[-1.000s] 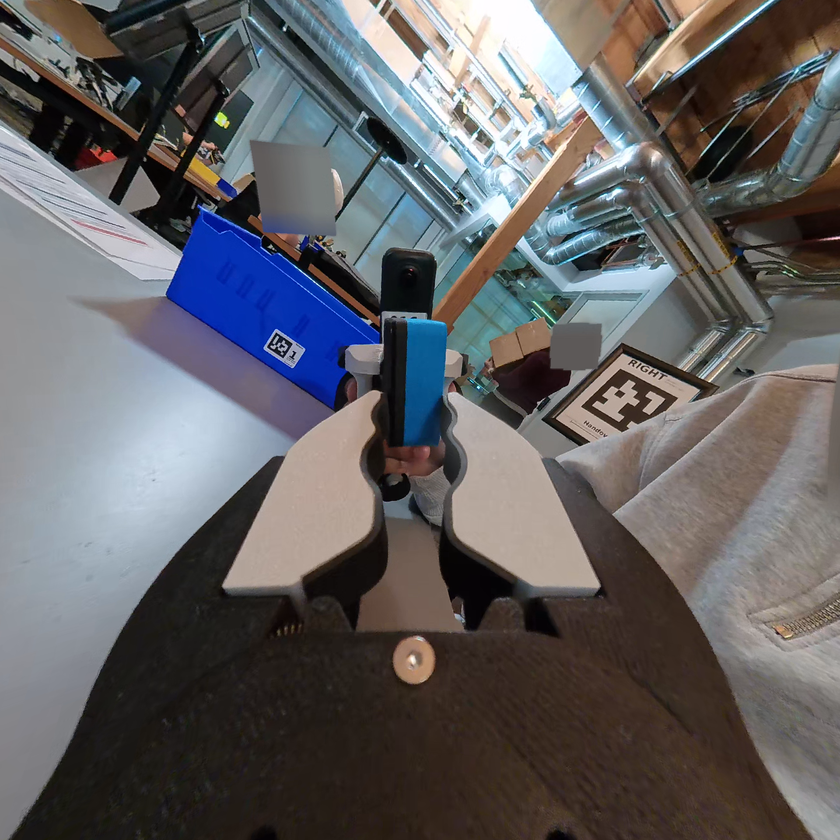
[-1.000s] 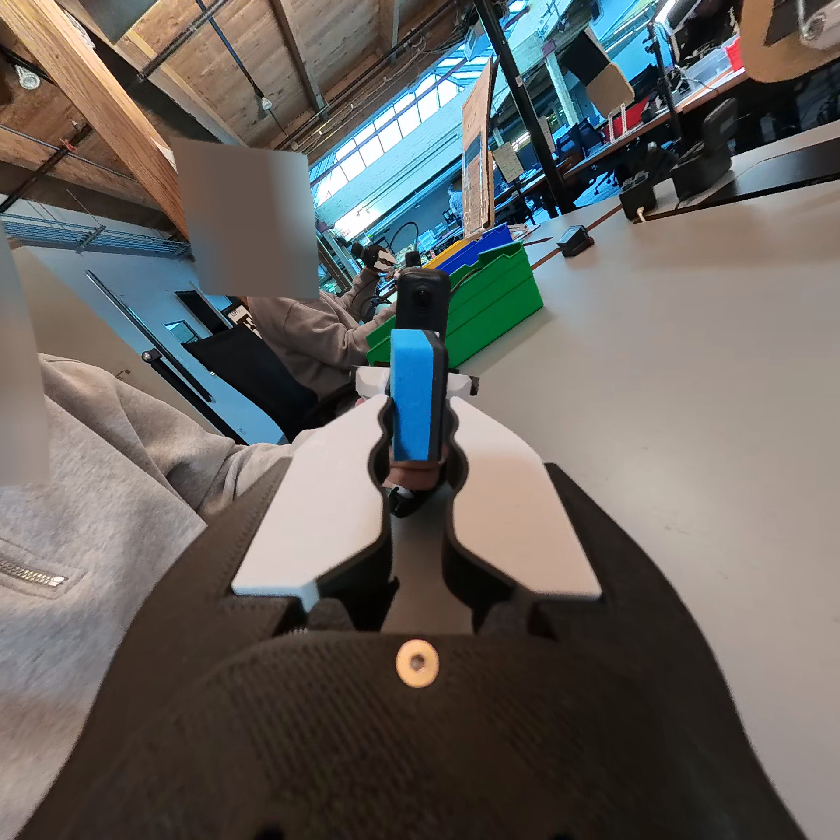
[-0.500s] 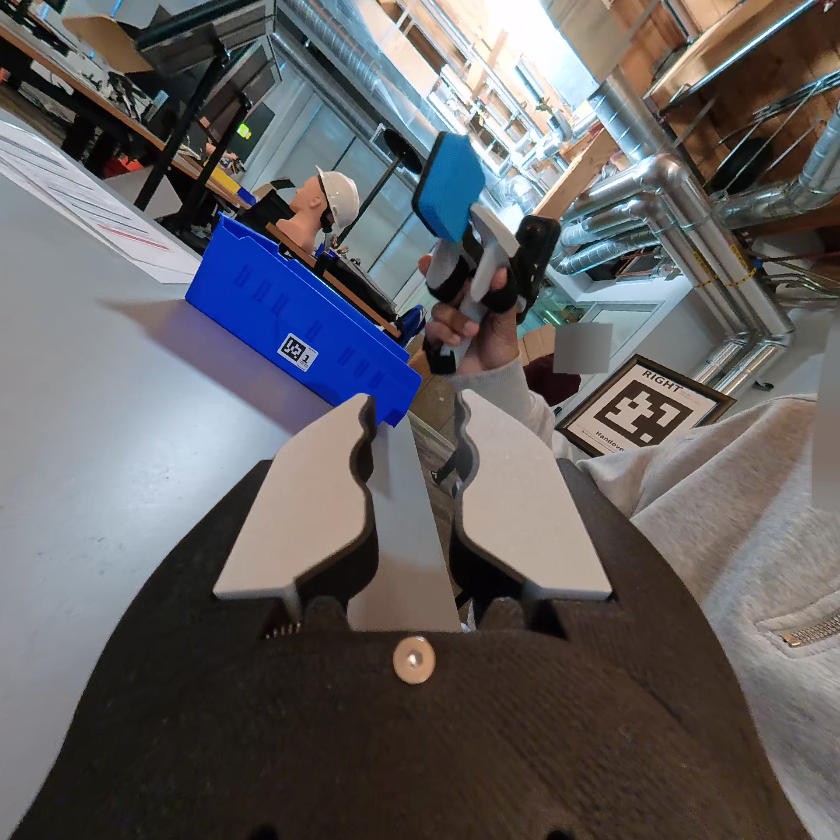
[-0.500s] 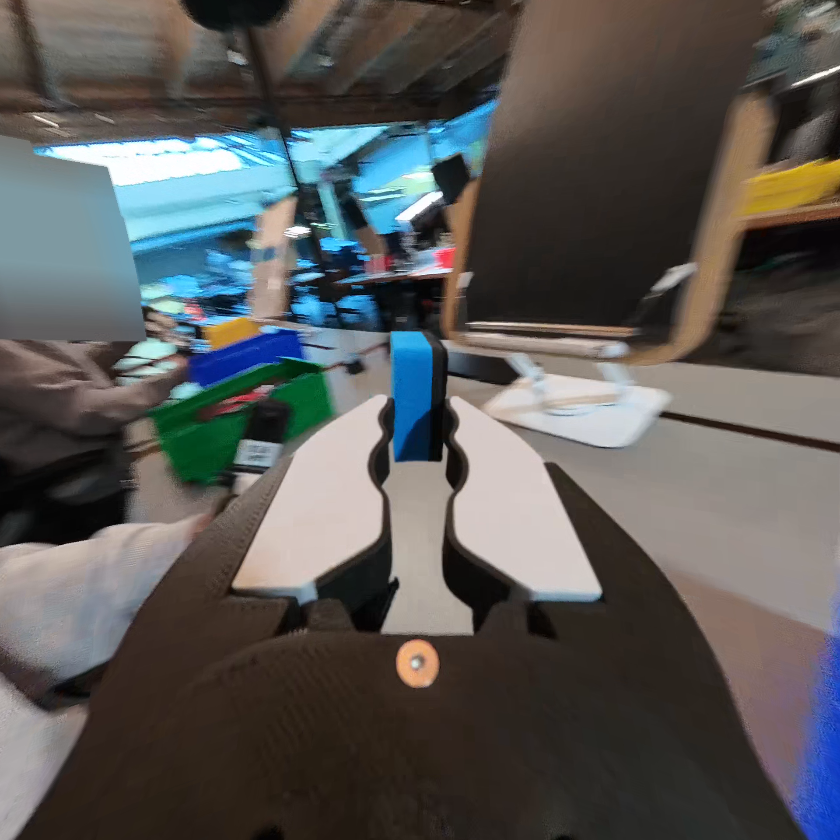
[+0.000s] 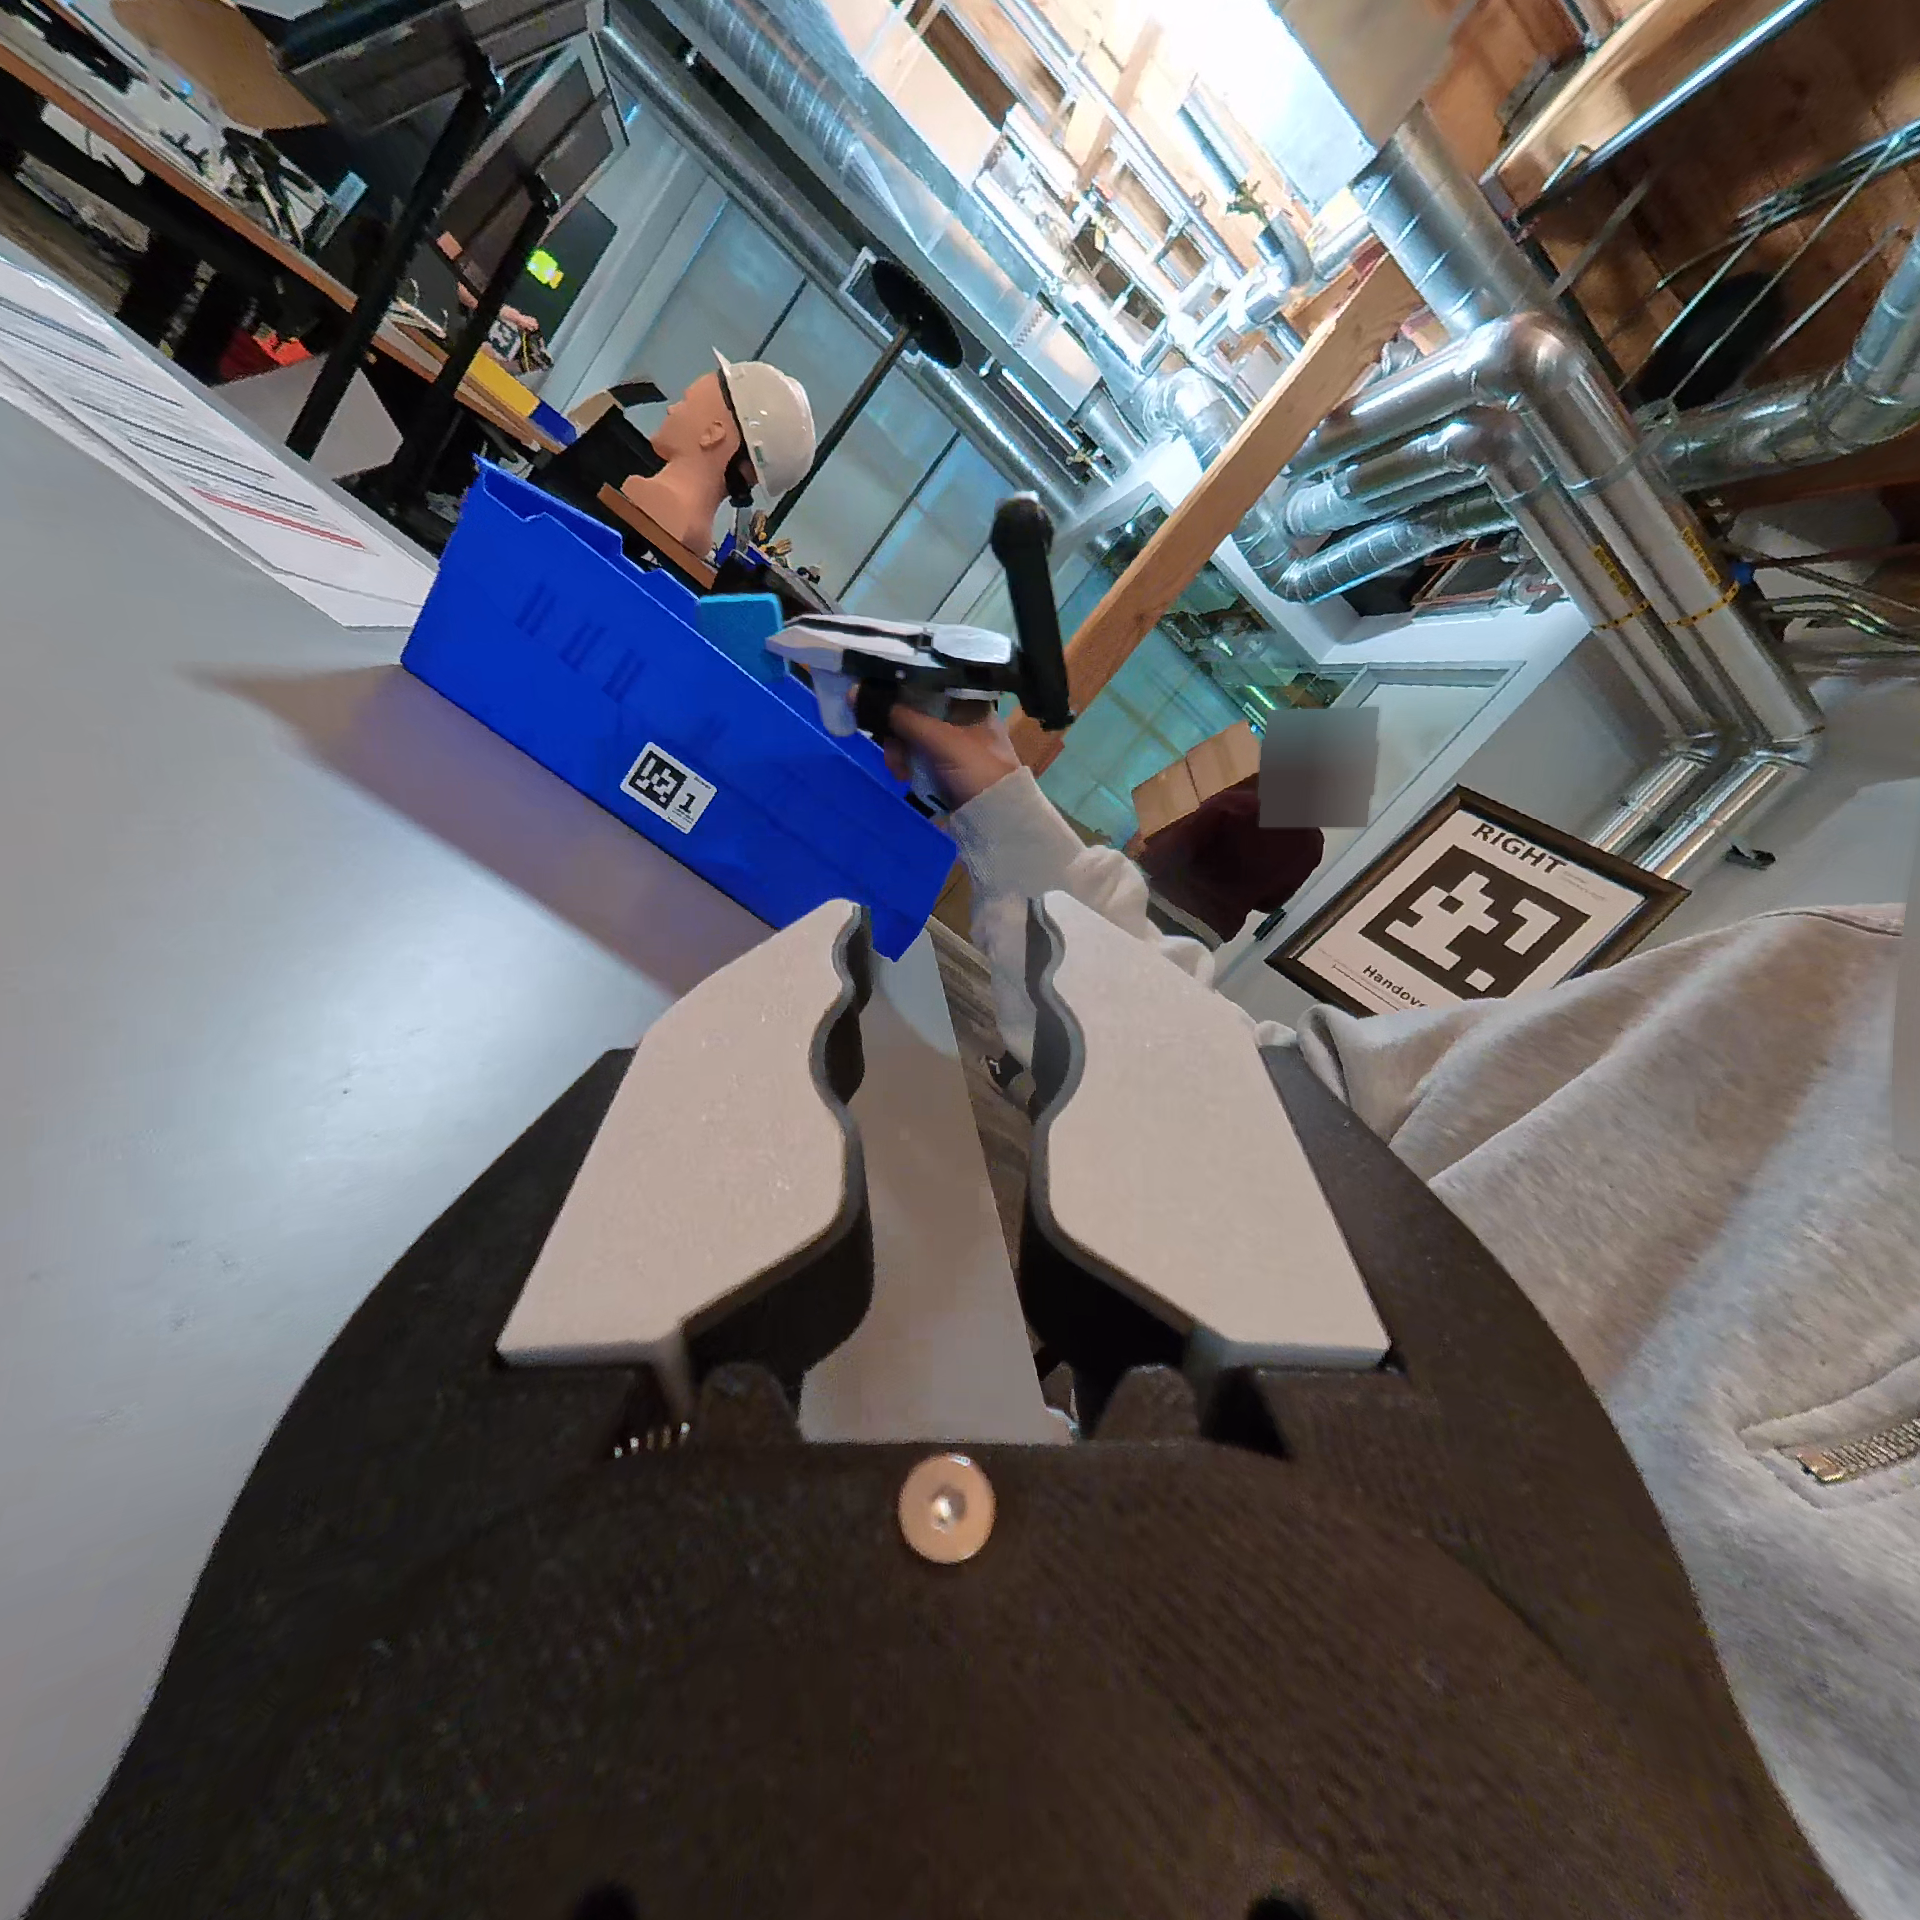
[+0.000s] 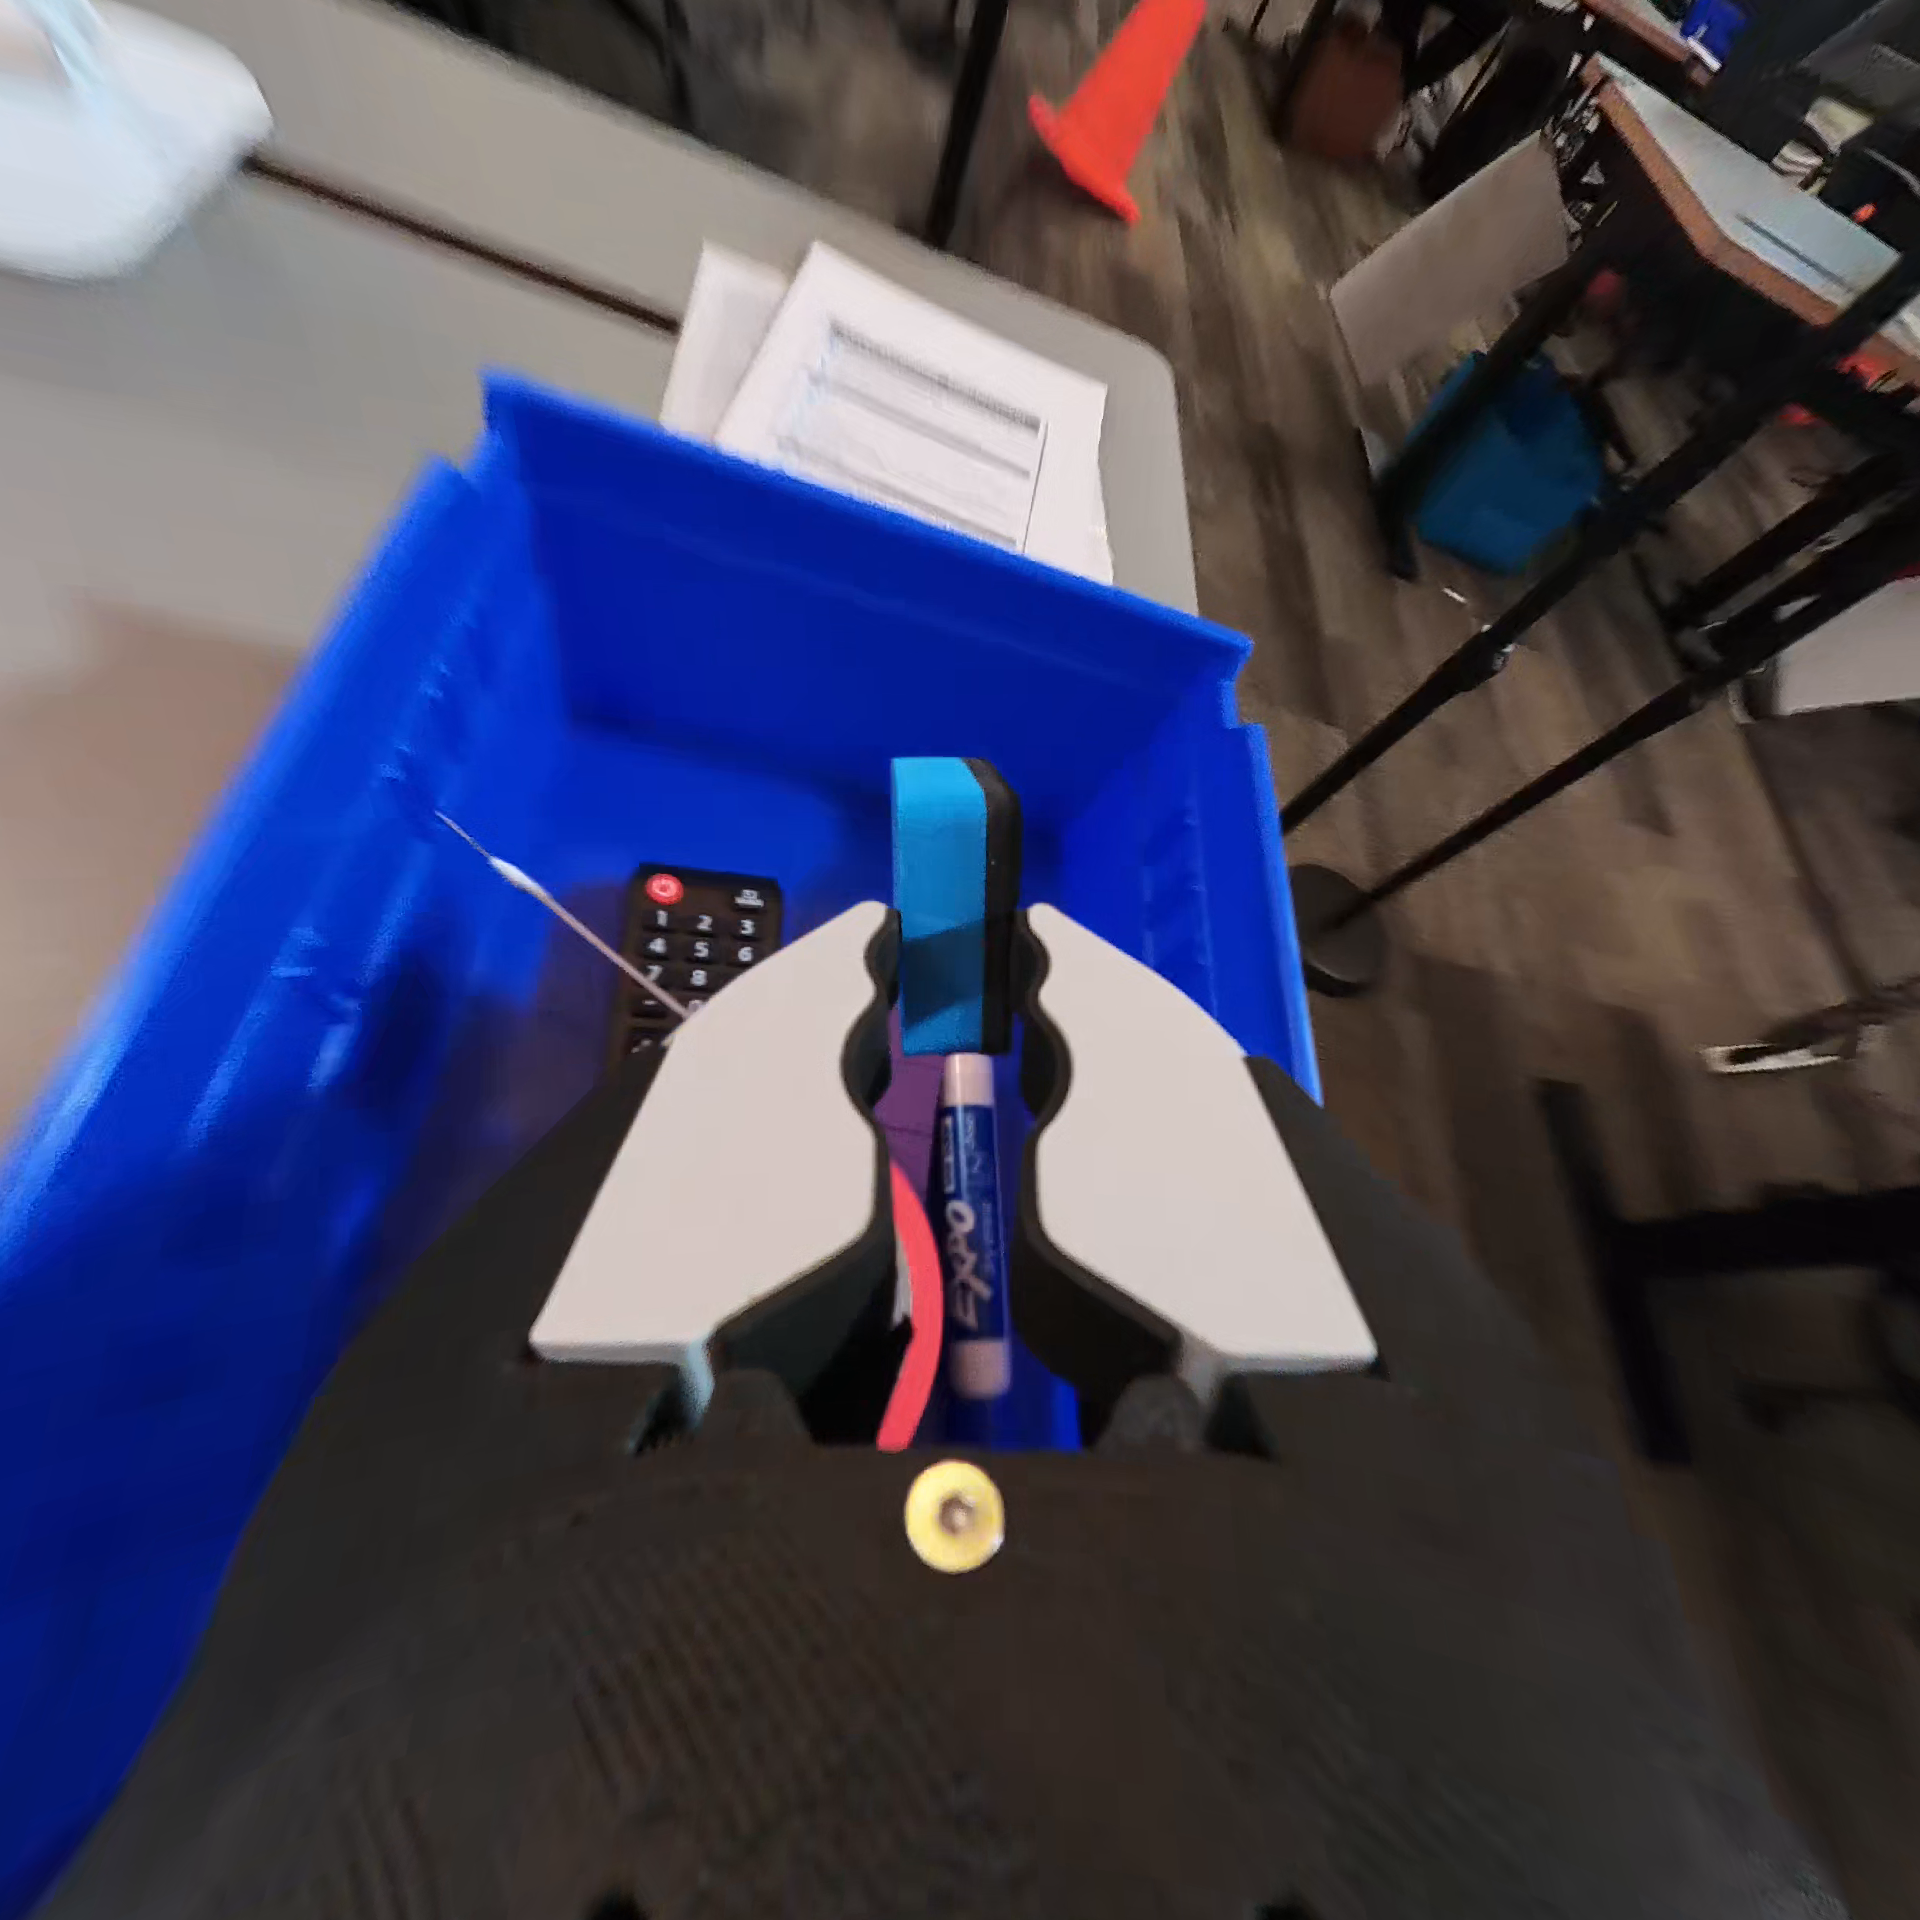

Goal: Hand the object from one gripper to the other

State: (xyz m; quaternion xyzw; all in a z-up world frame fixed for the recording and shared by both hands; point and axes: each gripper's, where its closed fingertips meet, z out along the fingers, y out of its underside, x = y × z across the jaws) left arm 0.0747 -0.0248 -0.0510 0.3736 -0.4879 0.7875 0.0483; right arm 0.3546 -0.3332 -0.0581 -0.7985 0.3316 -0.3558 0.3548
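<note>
Blue eraser (image 6: pixel 940 906) clamped upright in the right gripper (image 6: pixel 954 971), poised over the open blue bin (image 6: pixel 852 582) with a remote (image 6: pixel 694 940) and marker (image 6: pixel 971 1216) inside. Left gripper (image 5: pixel 945 971) hangs apart and empty, near the grey table (image 5: pixel 208 987)

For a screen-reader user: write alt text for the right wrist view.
The right gripper holds a blue-and-black eraser upright between its jaws, above an open blue bin. Inside lie a black remote and a marker; papers sit beyond on the grey table.
</note>
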